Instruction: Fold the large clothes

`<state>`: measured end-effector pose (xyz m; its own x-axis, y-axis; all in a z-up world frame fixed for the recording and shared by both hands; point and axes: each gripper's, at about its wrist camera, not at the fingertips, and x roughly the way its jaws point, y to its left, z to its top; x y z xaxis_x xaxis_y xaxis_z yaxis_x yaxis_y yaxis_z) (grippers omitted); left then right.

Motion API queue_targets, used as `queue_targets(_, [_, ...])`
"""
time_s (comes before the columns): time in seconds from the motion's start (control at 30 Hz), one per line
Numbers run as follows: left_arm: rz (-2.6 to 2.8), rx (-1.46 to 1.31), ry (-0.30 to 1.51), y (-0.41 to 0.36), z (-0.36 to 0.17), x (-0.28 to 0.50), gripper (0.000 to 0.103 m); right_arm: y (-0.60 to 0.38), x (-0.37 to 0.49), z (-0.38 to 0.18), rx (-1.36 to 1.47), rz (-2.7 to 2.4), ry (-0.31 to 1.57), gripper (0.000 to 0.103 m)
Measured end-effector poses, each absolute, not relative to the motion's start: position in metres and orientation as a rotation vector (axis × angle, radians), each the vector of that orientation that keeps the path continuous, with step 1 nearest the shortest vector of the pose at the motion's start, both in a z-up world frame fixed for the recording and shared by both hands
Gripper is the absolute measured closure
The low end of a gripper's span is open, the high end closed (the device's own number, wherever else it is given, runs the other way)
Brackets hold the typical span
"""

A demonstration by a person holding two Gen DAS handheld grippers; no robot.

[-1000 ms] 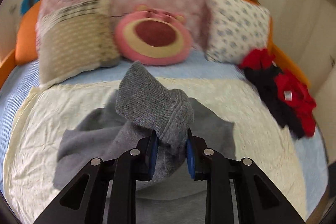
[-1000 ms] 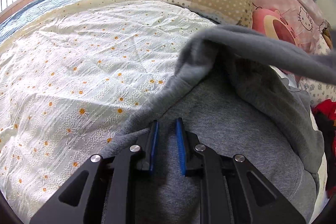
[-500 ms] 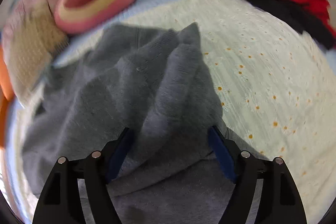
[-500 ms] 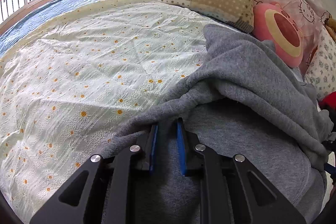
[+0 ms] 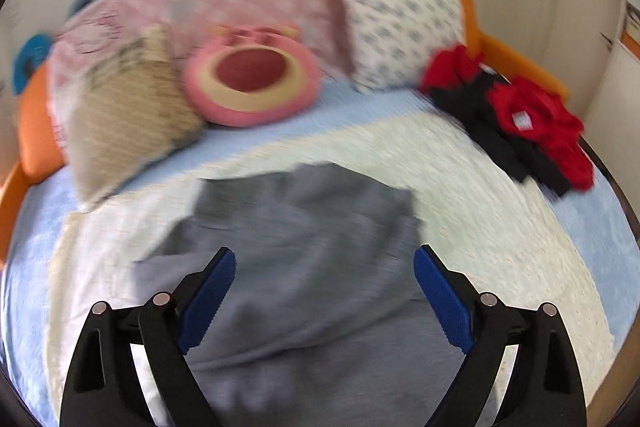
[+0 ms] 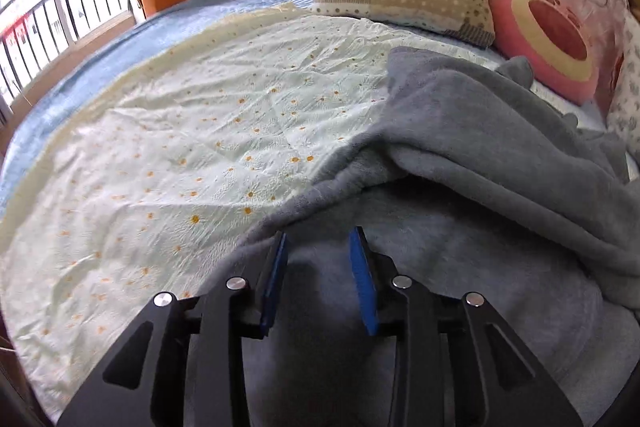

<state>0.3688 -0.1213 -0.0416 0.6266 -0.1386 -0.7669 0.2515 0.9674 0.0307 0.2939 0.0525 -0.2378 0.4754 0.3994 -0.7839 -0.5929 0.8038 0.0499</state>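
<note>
My left gripper [image 5: 324,263] gapes wide above the grey sweater [image 5: 304,251]. My right gripper [image 6: 318,247], parted and empty, rests on it on the bed [image 6: 160,147].

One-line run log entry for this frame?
left gripper: open, empty | right gripper: open, empty | grey fleece sweatshirt: lying on daisy-print bedsheet, part-folded

left view motion-blurred; grey garment [image 5: 304,267] runs off the bottom edge, its shape perhaps unreadable.
</note>
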Motion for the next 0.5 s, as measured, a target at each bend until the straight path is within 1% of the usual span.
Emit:
queue_targets(0.1, [-0.176,0.066,0.838,-0.070,-0.016,0.367,0.011,0.018,0.292,-0.223,-0.226,0.624,0.897,0.070])
queue_targets(0.17, [-0.145,0.009,0.812,-0.036,-0.006,0.366,0.009,-0.024,0.293,-0.209,-0.215,0.592,0.875,0.070])
queue_targets(0.23, [-0.120,-0.044,0.815,-0.007,-0.010,0.366,0.009,-0.068,0.297,-0.200,-0.194,0.531,0.851,0.063])
queue_targets(0.3, [-0.102,-0.082,0.837,0.018,-0.027,0.368,0.009,-0.123,0.310,-0.192,-0.159,0.429,0.833,0.059])
queue_targets(0.33, [-0.090,-0.090,0.845,0.026,-0.036,0.369,0.009,-0.148,0.317,-0.189,-0.136,0.387,0.829,0.059])
queue_targets(0.47, [-0.029,-0.131,0.915,0.052,-0.100,0.386,0.009,-0.229,0.355,-0.177,-0.052,0.248,0.836,0.056])
queue_targets(0.5, [-0.022,-0.136,0.947,0.056,-0.116,0.392,0.009,-0.250,0.368,-0.173,-0.020,0.216,0.842,0.054])
